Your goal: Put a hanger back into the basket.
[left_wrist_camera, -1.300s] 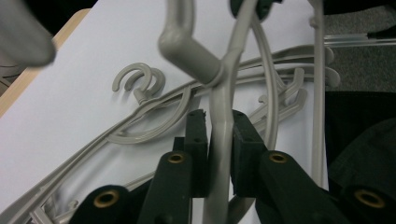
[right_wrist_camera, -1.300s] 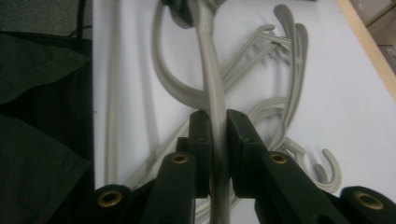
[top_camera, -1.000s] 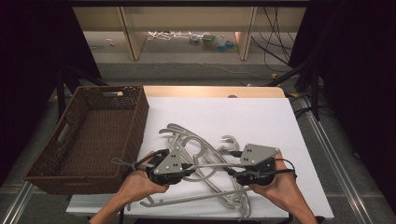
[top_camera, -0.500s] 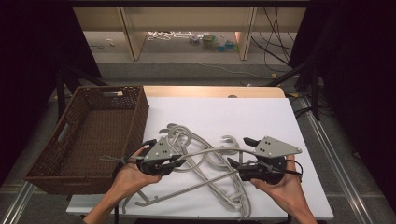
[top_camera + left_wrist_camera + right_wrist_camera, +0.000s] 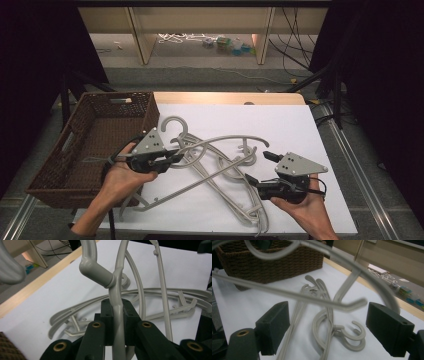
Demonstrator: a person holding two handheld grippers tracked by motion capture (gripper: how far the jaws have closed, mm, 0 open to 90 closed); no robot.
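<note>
Grey plastic hangers on a white counter [image 5: 300,125], with a brown wicker basket [image 5: 90,145] at its left edge. The left gripper [image 5: 172,159] is clamped tight on the lifted hanger [image 5: 220,142]; in the left gripper view its two black pads pinch the thin grey bar [image 5: 117,322] just below the neck where the hook [image 5: 96,270] branches off. This hanger is raised and tilted above the others, its hook near the basket's right wall. The right gripper [image 5: 257,167] holds nothing: its jaws have just been opening and stand wide apart, and in the right gripper view the lifted hanger's bar end [image 5: 354,303] hangs free between and above the pads without touching them. The remaining hangers [image 5: 235,185] lie tangled flat on the counter between the two grippers. No brand, label or writing can be read on the hangers, the basket or the grippers.
</note>
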